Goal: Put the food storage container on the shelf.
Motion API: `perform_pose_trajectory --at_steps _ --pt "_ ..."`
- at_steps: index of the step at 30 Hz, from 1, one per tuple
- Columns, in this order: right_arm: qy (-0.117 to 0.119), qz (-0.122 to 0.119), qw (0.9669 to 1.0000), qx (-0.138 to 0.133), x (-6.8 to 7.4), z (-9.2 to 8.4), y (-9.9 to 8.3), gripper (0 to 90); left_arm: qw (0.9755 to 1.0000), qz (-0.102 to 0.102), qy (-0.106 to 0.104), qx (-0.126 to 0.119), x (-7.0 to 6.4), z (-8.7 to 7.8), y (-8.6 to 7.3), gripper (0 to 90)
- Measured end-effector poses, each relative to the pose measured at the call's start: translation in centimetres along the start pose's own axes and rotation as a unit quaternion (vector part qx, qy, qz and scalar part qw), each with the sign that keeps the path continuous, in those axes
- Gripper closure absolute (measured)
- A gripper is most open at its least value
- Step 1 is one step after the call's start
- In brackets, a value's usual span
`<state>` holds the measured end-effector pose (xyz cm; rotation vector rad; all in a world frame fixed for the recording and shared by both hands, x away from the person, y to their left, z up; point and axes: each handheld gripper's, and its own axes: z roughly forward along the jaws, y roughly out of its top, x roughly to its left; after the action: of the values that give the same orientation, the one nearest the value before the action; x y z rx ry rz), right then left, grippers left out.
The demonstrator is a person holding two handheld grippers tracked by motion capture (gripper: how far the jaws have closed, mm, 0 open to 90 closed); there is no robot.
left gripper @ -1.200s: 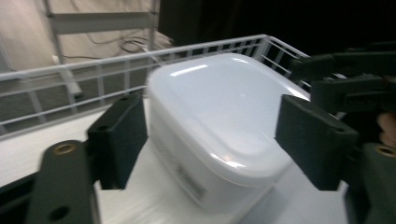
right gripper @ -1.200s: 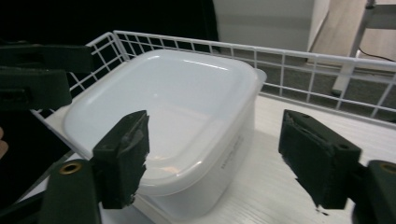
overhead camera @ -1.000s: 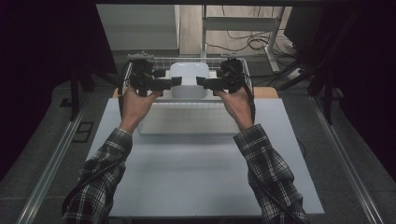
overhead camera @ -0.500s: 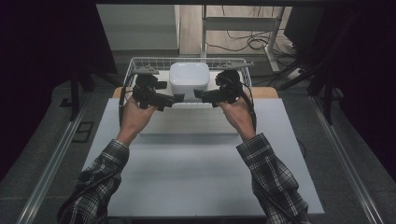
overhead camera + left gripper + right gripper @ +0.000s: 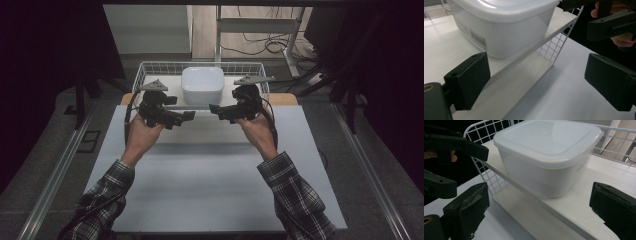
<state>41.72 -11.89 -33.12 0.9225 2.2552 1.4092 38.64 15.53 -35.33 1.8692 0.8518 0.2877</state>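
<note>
Both tongs stand released and empty: left tongs (image 5: 189, 115) and right tongs (image 5: 214, 108) hover near the lidded white container (image 5: 202, 85) in the wire basket (image 5: 145, 67) on the bench (image 5: 200, 190); their jaws have just been opening.

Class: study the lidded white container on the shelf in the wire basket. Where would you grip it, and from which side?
Grip the white container by its two opposite side walls, left gripper and right gripper closing in level: the walls stand free, the lid is broad.

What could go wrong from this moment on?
Two possible risks. The lidded white container sits on a white board inside the wire basket; a bump could slide it. Both open tools, left and right, hover close to the basket's front edge and each other, so they might snag or collide.
</note>
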Motion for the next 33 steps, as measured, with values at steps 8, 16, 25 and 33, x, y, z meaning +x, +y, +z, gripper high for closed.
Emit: perform_pose_trajectory --at_steps 8,16,25,33 --pt "0.011 -0.005 0.9999 0.008 0.4 -0.6 -1.2 2.7 0.9999 0.014 0.004 0.001 -0.8 -0.5 -1.3 5.7" --pt "0.019 -0.007 0.9998 0.006 0.5 -1.3 -2.6 2.6 0.9998 0.018 -0.007 -0.007 -1.5 -0.8 -2.7 5.3" --pt "0.021 -0.024 0.9994 0.01 1.1 -1.9 -4.1 1.6 0.9997 0.019 -0.011 -0.001 -2.3 -0.5 -4.4 5.2" --pt "0.027 -0.033 0.9989 0.017 1.8 -1.9 -5.7 0.0 0.9996 0.021 -0.019 0.006 -3.0 0.1 -6.3 4.8"
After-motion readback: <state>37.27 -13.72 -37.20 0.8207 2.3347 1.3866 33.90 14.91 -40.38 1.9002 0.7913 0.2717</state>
